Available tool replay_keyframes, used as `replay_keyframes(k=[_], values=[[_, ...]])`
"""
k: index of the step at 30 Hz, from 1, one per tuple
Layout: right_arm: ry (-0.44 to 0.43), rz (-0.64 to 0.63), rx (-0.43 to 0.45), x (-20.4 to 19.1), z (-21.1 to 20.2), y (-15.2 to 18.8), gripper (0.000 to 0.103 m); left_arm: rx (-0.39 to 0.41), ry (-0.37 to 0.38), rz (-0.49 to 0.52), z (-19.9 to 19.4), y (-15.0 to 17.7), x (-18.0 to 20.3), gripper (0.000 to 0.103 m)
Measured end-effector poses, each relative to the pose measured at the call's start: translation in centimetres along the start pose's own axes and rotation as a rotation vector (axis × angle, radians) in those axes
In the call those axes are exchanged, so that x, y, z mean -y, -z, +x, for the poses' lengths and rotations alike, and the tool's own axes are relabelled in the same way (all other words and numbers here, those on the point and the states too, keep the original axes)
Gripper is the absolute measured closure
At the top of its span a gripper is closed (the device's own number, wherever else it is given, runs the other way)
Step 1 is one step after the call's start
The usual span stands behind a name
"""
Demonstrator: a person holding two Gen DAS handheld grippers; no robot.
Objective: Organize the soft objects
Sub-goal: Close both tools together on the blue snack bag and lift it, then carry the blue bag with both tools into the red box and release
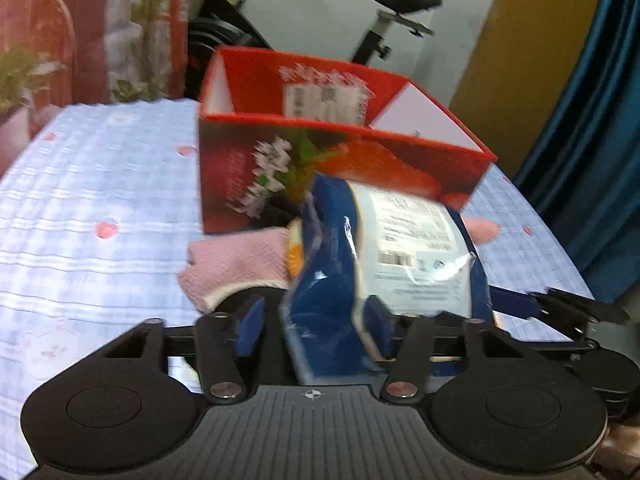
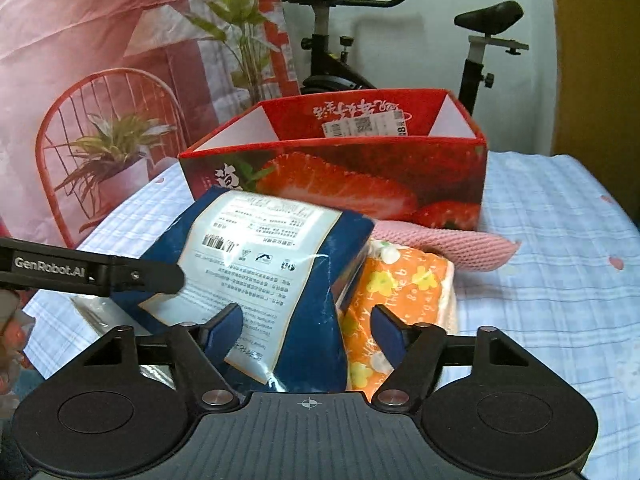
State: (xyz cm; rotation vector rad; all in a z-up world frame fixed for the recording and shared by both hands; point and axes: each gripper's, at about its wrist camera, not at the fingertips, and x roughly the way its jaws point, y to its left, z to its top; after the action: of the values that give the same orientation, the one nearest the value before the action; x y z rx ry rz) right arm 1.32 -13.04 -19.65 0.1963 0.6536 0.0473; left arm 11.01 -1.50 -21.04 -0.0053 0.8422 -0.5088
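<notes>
A blue soft pack with a white label (image 1: pixel 384 256) (image 2: pixel 272 276) stands tilted in front of the red strawberry box (image 1: pixel 320 152) (image 2: pixel 360 168). My left gripper (image 1: pixel 316 316) has its jaws around the pack's lower end, and the left gap looks loose. My right gripper (image 2: pixel 306 330) is open around the pack's lower corner and an orange flowered pack (image 2: pixel 396 292). A pink knitted cloth (image 1: pixel 236 260) (image 2: pixel 460 244) lies under them against the box. The left gripper's arm (image 2: pixel 88 268) reaches the pack from the left in the right wrist view.
Everything sits on a light blue checked bedspread (image 1: pixel 80 208) (image 2: pixel 560 260). An exercise bike (image 2: pixel 340 60) stands behind the box. A red wire chair with a plant (image 2: pixel 108 152) is at the left. Blue curtain (image 1: pixel 600 120) hangs at the right.
</notes>
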Motion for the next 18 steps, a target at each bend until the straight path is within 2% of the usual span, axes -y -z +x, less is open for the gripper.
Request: replay_keyframes(k=[2,4,14,18], values=[[-0.01,0.001,0.0,0.1,0.3,0.2,0.049,-0.009,0.01,0.008,0.0,0.1,0.4,0.056],[-0.013,0.004,-0.002,0.2,0.5,0.3,0.052,0.006,0.002,0.021,0.0,0.5,0.5,0.056],[-0.049,0.007,0.043,0.3,-0.3,0.6,0.061,0.042,-0.021,0.028,-1.6,0.2,1.3,0.058],[-0.067,-0.012,0.06,0.0,-1.0,0.2,0.062,0.07,-0.007,0.019,-2.7,-0.2,1.4,0.058]])
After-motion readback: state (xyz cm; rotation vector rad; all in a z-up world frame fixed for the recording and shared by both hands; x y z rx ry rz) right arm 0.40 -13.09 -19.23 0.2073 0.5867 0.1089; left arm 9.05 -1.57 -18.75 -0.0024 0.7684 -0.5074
